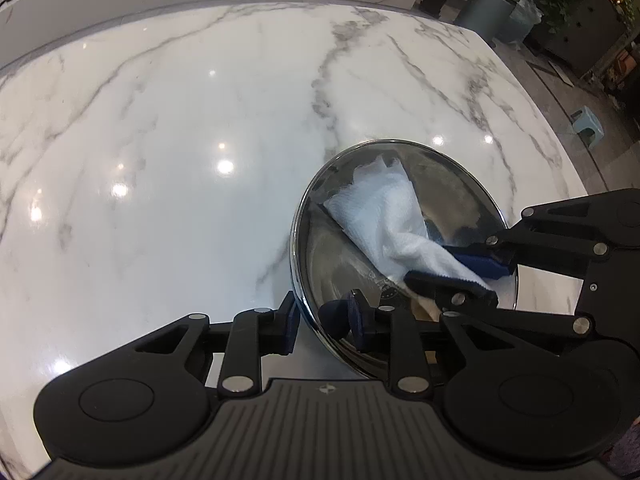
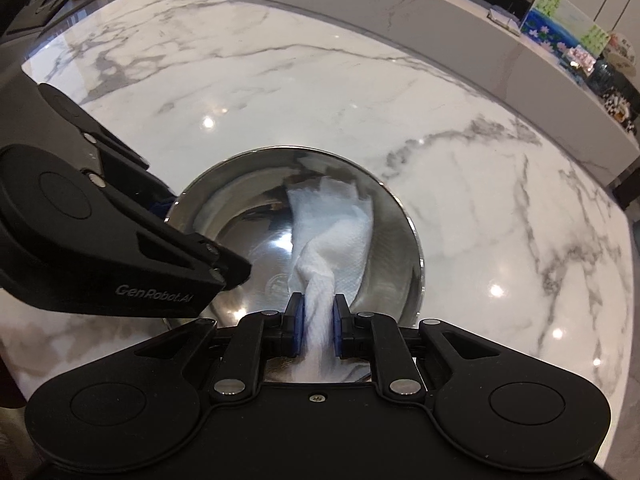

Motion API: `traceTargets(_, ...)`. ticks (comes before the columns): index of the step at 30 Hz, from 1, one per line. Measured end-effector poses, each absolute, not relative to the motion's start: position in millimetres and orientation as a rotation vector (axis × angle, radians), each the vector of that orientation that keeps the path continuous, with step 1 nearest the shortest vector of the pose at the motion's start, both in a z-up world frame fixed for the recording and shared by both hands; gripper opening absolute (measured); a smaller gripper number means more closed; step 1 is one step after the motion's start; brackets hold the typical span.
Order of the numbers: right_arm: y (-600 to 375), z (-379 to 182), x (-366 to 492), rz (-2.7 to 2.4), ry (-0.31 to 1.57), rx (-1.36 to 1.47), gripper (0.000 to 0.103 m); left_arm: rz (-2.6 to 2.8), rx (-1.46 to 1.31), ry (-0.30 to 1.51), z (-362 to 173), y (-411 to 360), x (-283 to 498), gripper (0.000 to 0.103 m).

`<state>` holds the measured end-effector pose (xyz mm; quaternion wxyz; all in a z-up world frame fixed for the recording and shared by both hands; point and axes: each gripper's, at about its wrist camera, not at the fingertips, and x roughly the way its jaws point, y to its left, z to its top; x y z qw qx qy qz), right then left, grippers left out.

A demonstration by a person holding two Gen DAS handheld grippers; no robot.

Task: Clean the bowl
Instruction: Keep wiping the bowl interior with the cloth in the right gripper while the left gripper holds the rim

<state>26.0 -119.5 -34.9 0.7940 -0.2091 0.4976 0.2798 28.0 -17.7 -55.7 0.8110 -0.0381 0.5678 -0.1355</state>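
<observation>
Bowl (image 1: 404, 248) rim between left gripper (image 1: 324, 320) jaws, right gripper (image 2: 319, 320) jaws clamping cloth (image 2: 332, 236) inside

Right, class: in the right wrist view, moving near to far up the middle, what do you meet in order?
right gripper pinching the paper towel → steel bowl far rim → marble table → white counter ledge.

Desk (image 1: 160, 140): glossy white marble with grey veining. Bowl (image 2: 392, 232): mirror-bright silver steel, a faint round stamp at its base. Cloth (image 2: 332, 240): plain white with a fine woven texture. Left hand-held gripper (image 1: 324, 320) and right hand-held gripper (image 2: 318, 316): matt black with blue pads (image 2: 299, 320).
</observation>
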Motion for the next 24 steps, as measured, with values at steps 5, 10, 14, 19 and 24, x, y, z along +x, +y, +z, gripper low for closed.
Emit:
traceTargets(5,-118.9,-33.6,24.0,0.693,1.111,-0.364,0.014,-0.268,-0.046,1.193,-54.1,-17.0,30.9,0.021)
traceTargets(10,-114.7,-33.6,20.9,0.675,1.106,-0.405,0.013,-0.267,-0.02,1.183,-52.7,-17.5,30.2,0.02)
traceTargets(14,-115.1,-32.7,21.0,0.646,1.1,-0.422,0.013,-0.264,-0.016,1.177,-51.9,-16.6,31.0,0.018)
traceTargets(19,-118.4,-32.5,25.1,0.577,1.07,-0.443,0.012,-0.261,-0.01,1.173,-51.0,-16.2,30.6,0.018)
traceTargets(24,-120.5,-31.6,27.2,0.544,1.042,-0.443,0.012,-0.262,0.002,1.173,-50.5,-17.6,30.1,0.018)
